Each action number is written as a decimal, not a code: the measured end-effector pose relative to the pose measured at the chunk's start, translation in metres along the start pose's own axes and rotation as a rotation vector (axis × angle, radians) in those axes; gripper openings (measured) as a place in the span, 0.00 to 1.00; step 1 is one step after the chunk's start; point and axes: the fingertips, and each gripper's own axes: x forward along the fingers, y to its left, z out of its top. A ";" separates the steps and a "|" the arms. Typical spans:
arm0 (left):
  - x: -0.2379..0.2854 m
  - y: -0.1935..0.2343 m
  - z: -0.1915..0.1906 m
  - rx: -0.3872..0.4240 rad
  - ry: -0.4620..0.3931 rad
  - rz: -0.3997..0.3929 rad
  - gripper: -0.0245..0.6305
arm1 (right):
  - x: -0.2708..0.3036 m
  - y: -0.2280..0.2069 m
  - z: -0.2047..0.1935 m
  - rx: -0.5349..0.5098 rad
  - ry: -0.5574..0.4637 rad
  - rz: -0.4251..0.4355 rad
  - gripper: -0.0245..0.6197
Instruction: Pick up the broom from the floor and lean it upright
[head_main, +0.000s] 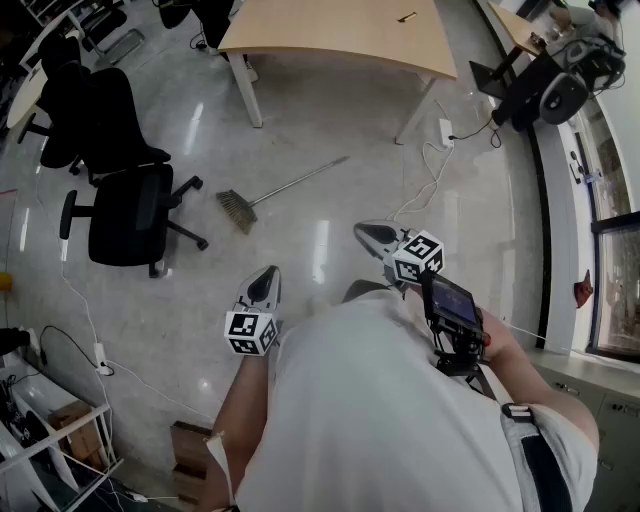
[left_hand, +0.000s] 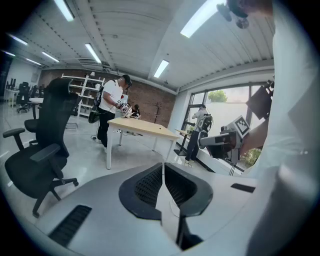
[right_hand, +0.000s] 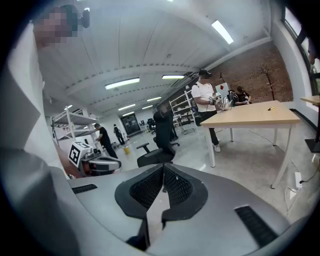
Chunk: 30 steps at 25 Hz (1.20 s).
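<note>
Left gripper and right gripper closed, empty, broom flat on floor well ahead, bristles nearer left, handle slanting away rightward.

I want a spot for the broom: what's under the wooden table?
Under the wooden table, white legs and floor show; from the head view the tabletop hides most of that floor.

A glossy grey floor fills the head view, with a light wooden table at top centre and black office chairs at the left. Tall windows run down the right edge. In the right gripper view a brick wall stands at upper right, below a white ceiling with strip lights
</note>
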 end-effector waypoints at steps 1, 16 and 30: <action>-0.002 0.000 0.000 -0.004 -0.002 0.004 0.07 | 0.001 -0.001 -0.003 0.001 0.002 0.002 0.07; -0.006 0.044 -0.007 -0.097 0.012 0.137 0.07 | 0.064 -0.021 0.005 0.011 0.043 0.102 0.07; 0.106 0.080 0.050 -0.074 0.129 0.142 0.07 | 0.126 -0.106 0.046 0.082 0.112 0.171 0.07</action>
